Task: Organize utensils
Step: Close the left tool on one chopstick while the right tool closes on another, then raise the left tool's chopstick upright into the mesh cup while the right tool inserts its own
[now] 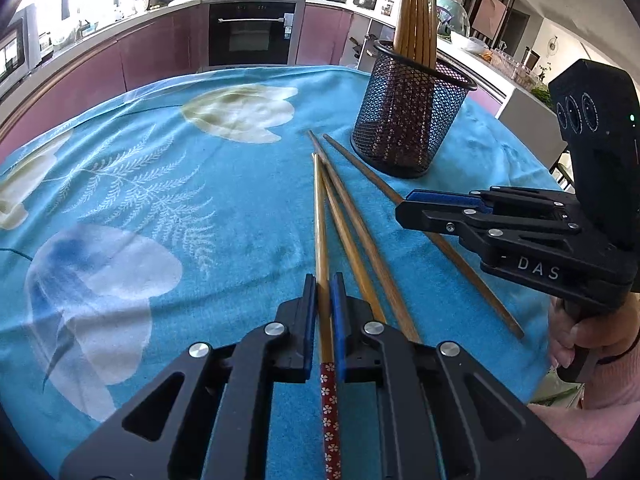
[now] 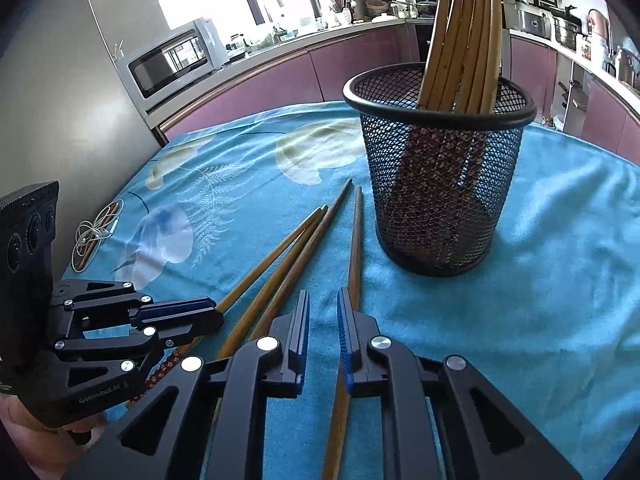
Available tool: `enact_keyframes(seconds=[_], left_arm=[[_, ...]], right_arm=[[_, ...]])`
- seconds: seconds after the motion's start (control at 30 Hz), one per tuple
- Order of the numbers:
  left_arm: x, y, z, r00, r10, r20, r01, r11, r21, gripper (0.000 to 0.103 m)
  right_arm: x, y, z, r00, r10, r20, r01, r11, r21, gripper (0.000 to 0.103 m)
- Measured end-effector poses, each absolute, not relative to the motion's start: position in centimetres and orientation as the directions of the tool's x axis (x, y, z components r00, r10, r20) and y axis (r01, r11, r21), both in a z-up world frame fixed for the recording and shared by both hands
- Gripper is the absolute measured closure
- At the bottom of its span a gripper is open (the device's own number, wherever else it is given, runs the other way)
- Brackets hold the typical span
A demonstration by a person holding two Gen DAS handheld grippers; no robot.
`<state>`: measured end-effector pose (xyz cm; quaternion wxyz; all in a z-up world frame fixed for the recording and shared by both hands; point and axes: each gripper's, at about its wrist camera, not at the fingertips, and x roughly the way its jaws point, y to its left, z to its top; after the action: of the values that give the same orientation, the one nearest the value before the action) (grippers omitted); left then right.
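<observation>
Kitchen setting, blue floral towel (image 1: 168, 184) spread over the table as the work surface; a coil of white cable (image 2: 94, 236) sits at its far left edge in the right wrist view.

Left gripper (image 1: 323, 304): jaws nearly closed, clamped on one red-patterned chopstick (image 1: 321, 240), gripped just above its patterned handle, tip pointing away toward the cup. Judged risk: the stick is thin and held at one end, so it could pivot or slip out when lifted, and its tip may catch the mesh rim.

Just beside it lie two loose chopsticks (image 1: 360, 236), crossing near their tips; lifting the held one could drag or roll them.

Fourth chopstick (image 2: 354, 248) lies nearest the cup. Right gripper (image 2: 323, 312): jaws a narrow gap apart, right finger over or against that stick; nothing is visibly pinched between the pads. Judged risk: closing from here could miss and push the stick aside.

Black mesh cup (image 1: 412, 120), upright at right, already holds several chopsticks (image 2: 464, 36) leaning together; crowded, so knocking it could tip it.
</observation>
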<state>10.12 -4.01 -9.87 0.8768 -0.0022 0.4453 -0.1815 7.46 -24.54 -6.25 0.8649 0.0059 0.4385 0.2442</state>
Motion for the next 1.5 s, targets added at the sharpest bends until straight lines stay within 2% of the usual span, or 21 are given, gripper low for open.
enact_keyframes(seconds=[0.1,0.2,0.27,0.33,0.4,0.47,0.67,0.9,1.13,1.27,1.43,1.5], left_arm=[[10.5,-4.1,-9.9,0.540,-0.310,-0.783,0.324,0.935,-0.146,0.088],[10.8,-4.3,-9.9,0.541,-0.299,-0.786,0.333,0.934,-0.126,0.088],[11.0,-4.5,-9.9,0.543,-0.292,-0.787,0.339,0.934,-0.112,0.088],[11.3,-4.8,-9.9,0.547,-0.281,-0.788,0.340,0.935,-0.098,0.088],[11.4,-5.1,-9.9,0.553,-0.269,-0.788,0.340,0.937,-0.080,0.090],[11.4,-5.2,-9.9,0.557,-0.262,-0.788,0.333,0.940,-0.076,0.095],[11.1,-4.4,-9.3,0.569,-0.284,-0.772,0.302,0.945,-0.125,0.095],[9.5,-4.8,-9.0,0.531,-0.358,-0.768,0.374,0.912,-0.167,0.095],[9.5,-5.0,-9.9,0.508,-0.358,-0.784,0.376,0.911,-0.172,0.095],[9.9,-5.3,-10.1,0.510,-0.345,-0.788,0.387,0.910,-0.148,0.091],[10.5,-5.4,-10.0,0.510,-0.343,-0.789,0.383,0.912,-0.149,0.092],[10.7,-5.3,-10.0,0.515,-0.336,-0.789,0.370,0.917,-0.148,0.095]], right_arm=[[7.6,-24.5,-6.3,0.511,0.388,-0.767,-0.411,0.894,0.178,0.078],[8.2,-24.1,-6.9,0.496,0.363,-0.789,-0.415,0.897,0.152,0.077],[8.2,-23.4,-7.0,0.514,0.331,-0.792,-0.425,0.900,0.100,0.079],[8.3,-23.0,-7.0,0.520,0.317,-0.793,-0.431,0.899,0.077,0.091],[8.4,-23.0,-7.0,0.516,0.328,-0.792,-0.433,0.897,0.089,0.096],[8.4,-23.2,-7.0,0.511,0.342,-0.789,-0.431,0.896,0.109,0.096],[7.7,-24.5,-6.2,0.496,0.432,-0.753,-0.442,0.872,0.209,0.097],[7.3,-24.5,-5.6,0.463,0.485,-0.742,-0.468,0.844,0.260,0.097],[7.4,-23.6,-6.5,0.424,0.473,-0.773,-0.487,0.838,0.246,0.097],[7.8,-23.3,-6.9,0.420,0.454,-0.786,-0.485,0.844,0.228,0.093],[7.9,-23.2,-6.9,0.422,0.459,-0.782,-0.487,0.842,0.231,0.097],[7.7,-23.4,-6.6,0.429,0.466,-0.774,-0.489,0.840,0.235,0.097]])
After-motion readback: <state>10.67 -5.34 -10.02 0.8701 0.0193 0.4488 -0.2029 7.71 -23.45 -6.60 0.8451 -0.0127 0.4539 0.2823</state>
